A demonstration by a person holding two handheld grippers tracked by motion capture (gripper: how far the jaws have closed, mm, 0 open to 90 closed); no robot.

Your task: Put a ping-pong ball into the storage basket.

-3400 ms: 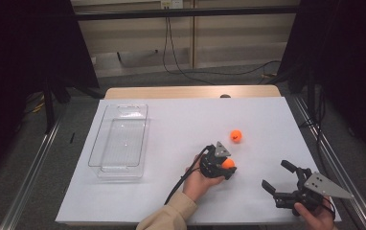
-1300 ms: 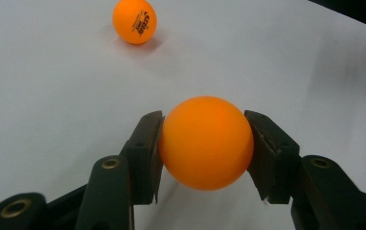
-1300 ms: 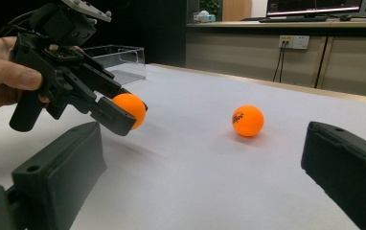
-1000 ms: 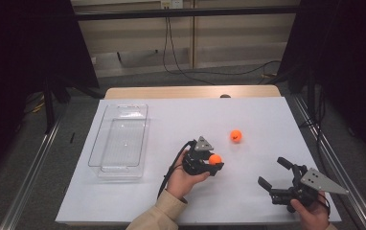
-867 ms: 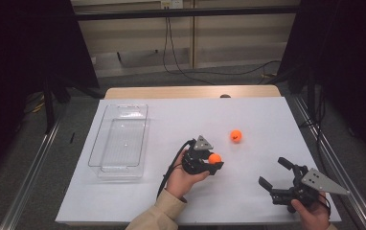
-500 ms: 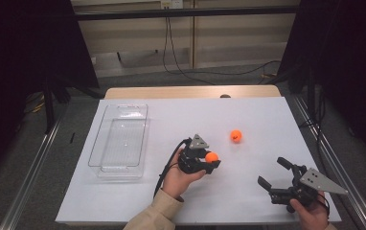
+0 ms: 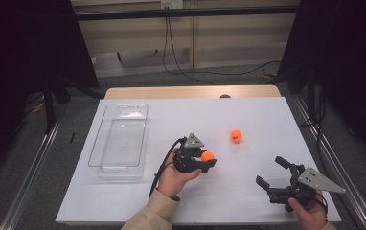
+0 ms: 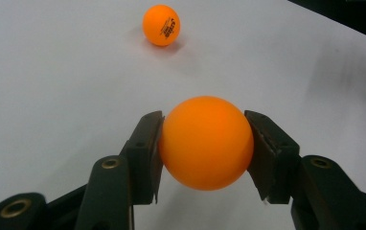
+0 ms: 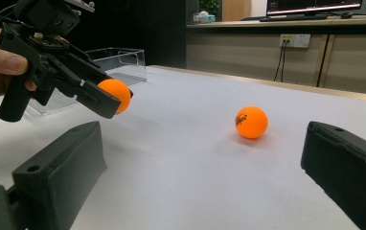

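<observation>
We've got the small orange ping-pong ball [image 8: 205, 143] pinched in the left gripper [image 7: 205, 159], one black pad on each side at about its widest part, so the grip looks centred and solid. It's lifted off the white tabletop [image 7: 181, 120], roughly mid-table, a bit right of the clear rectangular plastic tray [image 7: 120, 140], which looks empty afaict. The second orange ball with printed lettering [image 7: 236, 135] sits loose on the table beyond the held one, well apart from it. Our guess is the job is getting the balls into that tray, so the step in hand would be carrying this one over to the left. Tips imo: keep the squeeze steady and don't crank harder, bc a light smooth ball likes to squirt out of flat pads if the pressure shifts. Keep the jaws roughly level on the way so the ball doesn't roll forward out of the tips. Clear the tray's near wall with some height, go down low inside before letting go, otherwise it'll bounce right back out. Let go slowly too. The right gripper [image 7: 273, 173] hangs near the front right corner of the table w/ its jaws spread wide and nothing between them; from its own view the lettered ball lies ahead, between the two jaws but far off, so it's prob the next pick.
</observation>
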